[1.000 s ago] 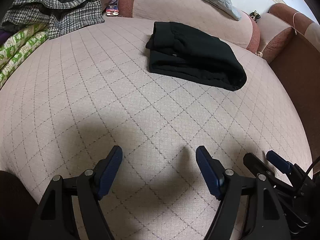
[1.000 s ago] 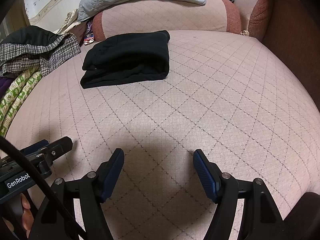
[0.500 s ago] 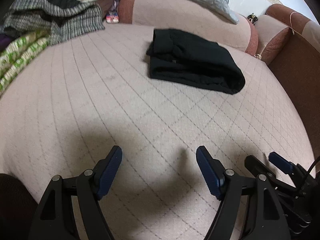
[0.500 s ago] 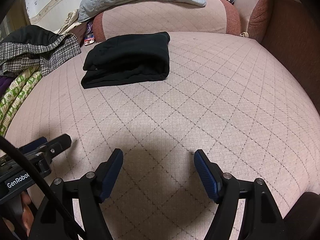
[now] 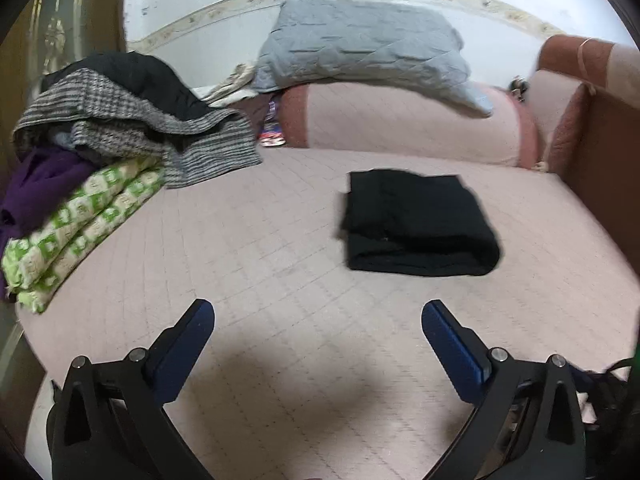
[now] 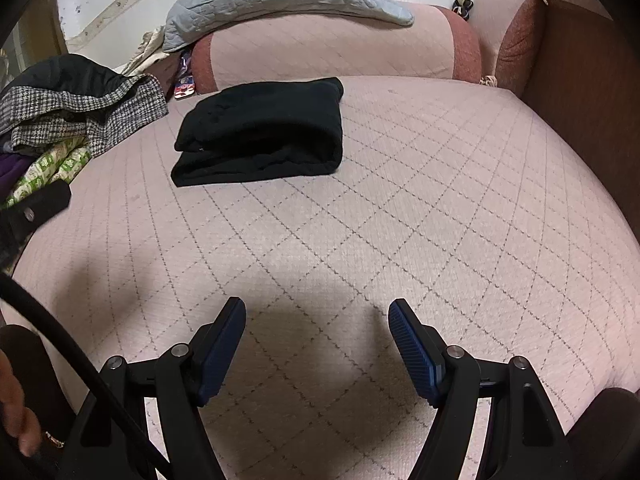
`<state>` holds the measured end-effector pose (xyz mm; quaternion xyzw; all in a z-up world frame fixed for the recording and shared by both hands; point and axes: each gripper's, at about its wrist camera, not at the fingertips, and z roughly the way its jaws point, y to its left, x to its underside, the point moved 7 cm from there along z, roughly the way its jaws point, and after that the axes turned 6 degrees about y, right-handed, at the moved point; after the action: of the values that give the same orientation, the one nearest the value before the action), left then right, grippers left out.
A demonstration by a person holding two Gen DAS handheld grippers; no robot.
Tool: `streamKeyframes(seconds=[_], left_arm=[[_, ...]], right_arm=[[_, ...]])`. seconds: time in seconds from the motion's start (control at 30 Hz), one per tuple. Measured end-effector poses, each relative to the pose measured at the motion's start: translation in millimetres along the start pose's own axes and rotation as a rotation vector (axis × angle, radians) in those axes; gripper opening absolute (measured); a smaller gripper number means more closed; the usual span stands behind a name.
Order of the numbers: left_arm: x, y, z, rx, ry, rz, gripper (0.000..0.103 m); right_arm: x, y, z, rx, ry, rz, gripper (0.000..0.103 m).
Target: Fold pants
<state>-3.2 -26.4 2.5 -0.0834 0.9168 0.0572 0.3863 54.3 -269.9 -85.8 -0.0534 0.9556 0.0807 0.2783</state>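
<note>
Black fabric pants (image 5: 418, 222) lay folded toward the far side of the pink quilted bed (image 5: 260, 248), near the bolster (image 5: 400, 120). Left tool (image 5: 318, 344) and right tool (image 6: 316, 344) hovered wide, empty, well apart from them.

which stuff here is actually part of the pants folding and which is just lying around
Part of the job:
- black pants, folded on the bed
- left gripper, open
- right gripper, open

Just lying about:
- clothes pile
- grey quilt
- bolster
</note>
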Motion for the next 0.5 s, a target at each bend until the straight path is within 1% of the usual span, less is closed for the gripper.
streamKeyframes(seconds=[0.07,0.17,0.33,0.5], left_arm=[[-0.4,-1.4,-4.9,0.054,0.014,-0.022,0.103],[4.0,-4.4,-6.5,0.09,0.035,-0.031,0.103],[11.7,-6.1,-3.1,0.086,0.069,-0.031,0.103],[17.2,-7.0,-3.4,0.084,0.078,-0.029,0.103]], right_arm=[[0.9,1.6,-2.3,-0.001,-0.003,-0.005,0.079],[1.2,4.4,-5.3,0.001,-0.011,-0.011,0.079],[2.0,6.6,-11.0,0.002,-0.022,-0.019,0.079],[2.6,9.6,-13.2,0.002,-0.025,-0.025,0.08]])
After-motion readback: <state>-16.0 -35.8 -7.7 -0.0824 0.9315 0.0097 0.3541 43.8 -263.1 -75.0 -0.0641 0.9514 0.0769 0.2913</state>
